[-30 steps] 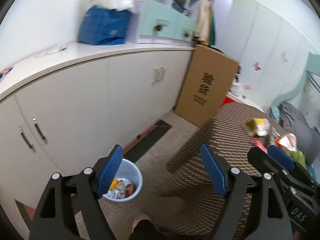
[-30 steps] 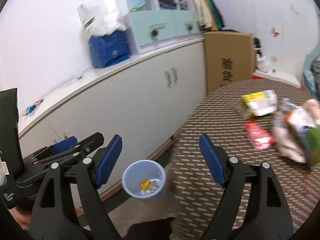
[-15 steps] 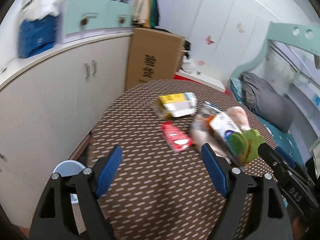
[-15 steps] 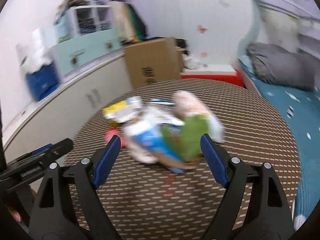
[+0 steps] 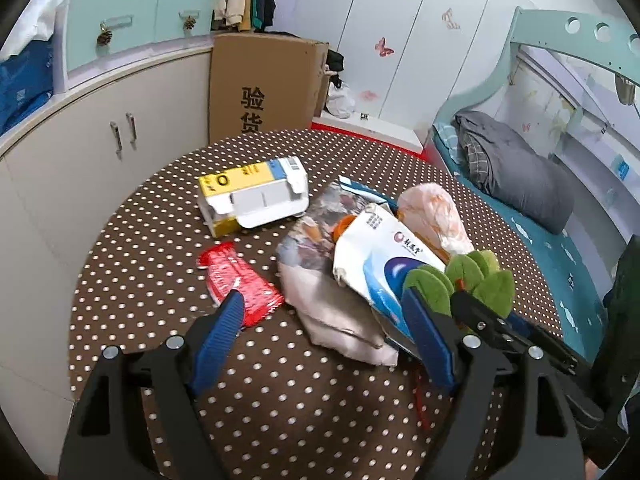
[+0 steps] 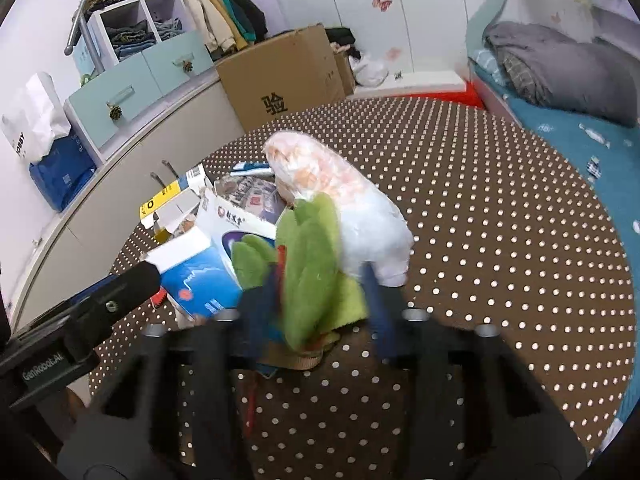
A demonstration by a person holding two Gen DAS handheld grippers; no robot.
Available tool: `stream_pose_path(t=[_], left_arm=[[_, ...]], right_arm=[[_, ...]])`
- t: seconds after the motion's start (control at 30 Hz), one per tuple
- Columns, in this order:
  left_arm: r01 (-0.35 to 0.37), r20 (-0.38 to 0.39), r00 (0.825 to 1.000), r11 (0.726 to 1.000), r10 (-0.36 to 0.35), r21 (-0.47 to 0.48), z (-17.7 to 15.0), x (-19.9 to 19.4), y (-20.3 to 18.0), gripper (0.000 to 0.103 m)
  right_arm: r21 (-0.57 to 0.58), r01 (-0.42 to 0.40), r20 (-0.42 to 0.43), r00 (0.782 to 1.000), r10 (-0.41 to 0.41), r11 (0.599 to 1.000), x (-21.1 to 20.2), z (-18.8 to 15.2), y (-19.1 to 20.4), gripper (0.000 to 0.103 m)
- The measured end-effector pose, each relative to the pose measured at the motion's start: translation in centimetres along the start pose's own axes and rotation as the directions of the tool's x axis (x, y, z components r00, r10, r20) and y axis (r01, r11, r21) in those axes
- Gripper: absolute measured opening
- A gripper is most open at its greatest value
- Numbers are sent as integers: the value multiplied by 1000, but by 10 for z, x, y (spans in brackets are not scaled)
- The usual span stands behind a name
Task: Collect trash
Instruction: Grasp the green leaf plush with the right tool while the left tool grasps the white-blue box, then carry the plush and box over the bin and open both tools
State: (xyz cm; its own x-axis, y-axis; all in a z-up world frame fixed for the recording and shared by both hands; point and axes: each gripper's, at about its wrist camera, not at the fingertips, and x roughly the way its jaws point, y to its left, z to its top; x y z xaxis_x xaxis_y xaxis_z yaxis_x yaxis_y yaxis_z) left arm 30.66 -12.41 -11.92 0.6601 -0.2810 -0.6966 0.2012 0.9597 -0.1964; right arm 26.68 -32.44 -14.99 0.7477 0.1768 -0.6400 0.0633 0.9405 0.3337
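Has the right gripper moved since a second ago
Yes. The right gripper swung away from the white cabinets and the bin beside them, over to the polka-dot table, where its jaws are closing around the green leafy item.

Far beyond the tongs stand a tall brown cardboard box, white cabinet doors leftward, and a grey folded blanket rightward.

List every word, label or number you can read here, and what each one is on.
"验货" on the cardboard box.
"O" on the yellow and white carton.
"GenRobot.AI" on the left tool's body, seen from the right wrist.
"OBBY", partly cut off, on the white bag.
Red logo and characters on the white and blue packet: too blurred to read.
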Motion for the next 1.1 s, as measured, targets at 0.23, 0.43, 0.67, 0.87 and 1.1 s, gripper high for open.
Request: stream_pose_path(t=[0.23,0.43,0.67,0.87,1.1], left_arm=[[54,-38,998,999,-54,-2,3,18,-14,43],[105,-47,993,994,-106,-28,2,20,-17,12],[207,52,978,977,-204,-57,-2,-21,-12,2],[254,107,963,965,-246,-70,-8,-63,-1,2],[257,172,956,960,-237,-107,-18,-112,38,2]], right_arm=[[-6,14,74,997,-14,1000,-26,-5,-14,22],[6,8,84,996,-8,1000,-32,-5,-19,22],[-11,5,132,991,-4,1000,-55,-4,-8,22],[-42,-8,181,983,16,999,-84,-4,15,22],[-111,-47,203,977,69,993,-109,-10,59,22]])
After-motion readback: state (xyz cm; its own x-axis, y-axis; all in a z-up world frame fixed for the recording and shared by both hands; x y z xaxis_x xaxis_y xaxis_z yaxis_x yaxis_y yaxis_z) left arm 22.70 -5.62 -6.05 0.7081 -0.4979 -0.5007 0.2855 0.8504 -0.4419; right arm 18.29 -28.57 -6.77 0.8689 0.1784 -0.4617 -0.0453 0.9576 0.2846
